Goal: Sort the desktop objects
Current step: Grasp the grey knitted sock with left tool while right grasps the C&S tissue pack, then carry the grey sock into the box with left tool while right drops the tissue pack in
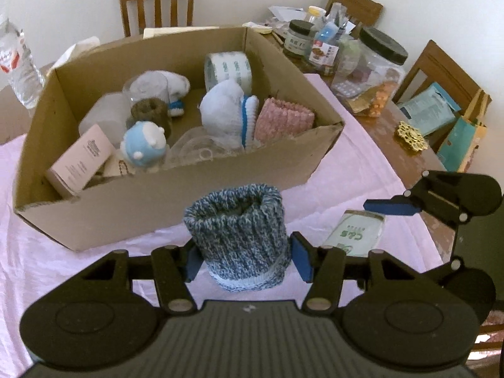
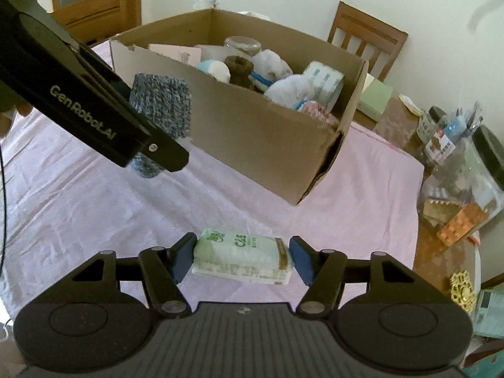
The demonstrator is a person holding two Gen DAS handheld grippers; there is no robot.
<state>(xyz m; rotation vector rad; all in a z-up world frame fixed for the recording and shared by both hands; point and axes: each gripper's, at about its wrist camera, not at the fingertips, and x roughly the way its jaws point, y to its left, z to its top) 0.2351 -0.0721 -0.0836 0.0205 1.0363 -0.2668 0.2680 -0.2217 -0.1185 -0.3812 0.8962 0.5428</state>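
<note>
Gripping a blue-and-white knitted sleeve (image 1: 238, 245) between its blue pads, the left hand-held gripper (image 1: 245, 260) is holding it upright and clear of the pink cloth (image 1: 78, 271) covering the desk (image 1: 403, 132), just in front of the cardboard box's (image 1: 176, 201) near wall. Beside it, toward the desk's right edge, the right hand-held gripper (image 2: 242, 260) is clamping a green-and-white tissue pack (image 2: 242, 258) by its two short ends, holding it level above the cloth. Behind both, the open box is sitting on the cloth, already holding a roll of tape (image 1: 228, 67), a pink knitted piece (image 1: 283, 118), a pale pink carton (image 1: 80, 160) and a small blue-and-white toy (image 1: 143, 145). Jars (image 1: 375, 72) and packets are crowding the bare wooden far right corner of the desk.
</note>
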